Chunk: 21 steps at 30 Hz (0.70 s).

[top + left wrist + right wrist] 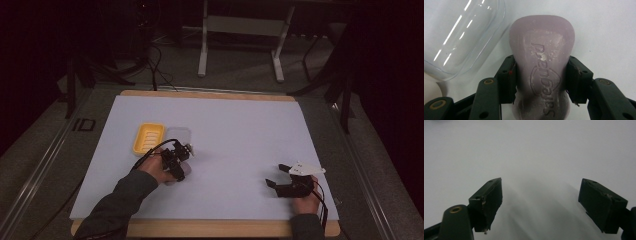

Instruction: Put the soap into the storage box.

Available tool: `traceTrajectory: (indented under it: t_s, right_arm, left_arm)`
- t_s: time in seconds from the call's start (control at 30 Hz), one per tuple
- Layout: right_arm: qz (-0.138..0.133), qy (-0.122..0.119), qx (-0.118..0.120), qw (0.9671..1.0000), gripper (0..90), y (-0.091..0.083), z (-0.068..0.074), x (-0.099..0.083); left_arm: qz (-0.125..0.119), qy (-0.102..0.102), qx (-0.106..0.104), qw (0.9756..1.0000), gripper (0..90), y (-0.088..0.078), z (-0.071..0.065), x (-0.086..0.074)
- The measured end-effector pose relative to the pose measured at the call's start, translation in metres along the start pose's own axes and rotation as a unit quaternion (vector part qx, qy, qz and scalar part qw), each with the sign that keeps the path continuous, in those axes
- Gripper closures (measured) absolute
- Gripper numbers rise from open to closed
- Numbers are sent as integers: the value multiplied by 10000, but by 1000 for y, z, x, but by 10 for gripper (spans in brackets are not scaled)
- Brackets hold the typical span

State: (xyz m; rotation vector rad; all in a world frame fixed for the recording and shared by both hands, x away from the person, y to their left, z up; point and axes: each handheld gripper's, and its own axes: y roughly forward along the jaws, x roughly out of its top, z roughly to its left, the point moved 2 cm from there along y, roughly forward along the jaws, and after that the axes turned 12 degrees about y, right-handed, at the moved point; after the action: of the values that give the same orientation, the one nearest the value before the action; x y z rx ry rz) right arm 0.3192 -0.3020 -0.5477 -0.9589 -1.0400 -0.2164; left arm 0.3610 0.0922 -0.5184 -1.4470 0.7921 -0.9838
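A pale purple bar of soap (pixel 541 37) with raised lettering lies on the white table sheet (pixel 240 130). My left gripper (pixel 542 76) is shut on it, one pad pressing each long side of the bar. In the high view the left gripper (pixel 184 152) sits just right of a yellow soap dish (pixel 148 137). A clear plastic lid (pixel 456 35) lies next to the soap, also seen as the clear lid (pixel 179 135) beside the dish. My right gripper (pixel 276 175) rests at the front right with its jaws wide apart; the right gripper (pixel 540 202) has nothing between them.
The sheet covers a wooden tabletop (pixel 210 94). Desk legs (pixel 202 50) and cables (pixel 155 65) stand on the dark floor beyond the far edge. Bare sheet stretches between the two grippers and toward the back right.
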Motion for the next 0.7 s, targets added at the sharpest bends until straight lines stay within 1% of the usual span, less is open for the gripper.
traceTrajectory:
  t_s: [0.13, 0.27, 0.7]
  right_arm:
    - [-1, -1, 0, 10000, 191, 0, 0, 0]
    - [-2, -3, 1, 10000, 191, 0, 0, 0]
    - [1, 1, -2, 10000, 191, 0, 0, 0]
  left_arm:
    - [-5, 85, -37, 10000, 494, 0, -1, 0]
    - [-19, 114, -91, 9999, 495, -1, -1, -2]
    - [29, 125, -101, 9999, 495, -3, 0, -6]
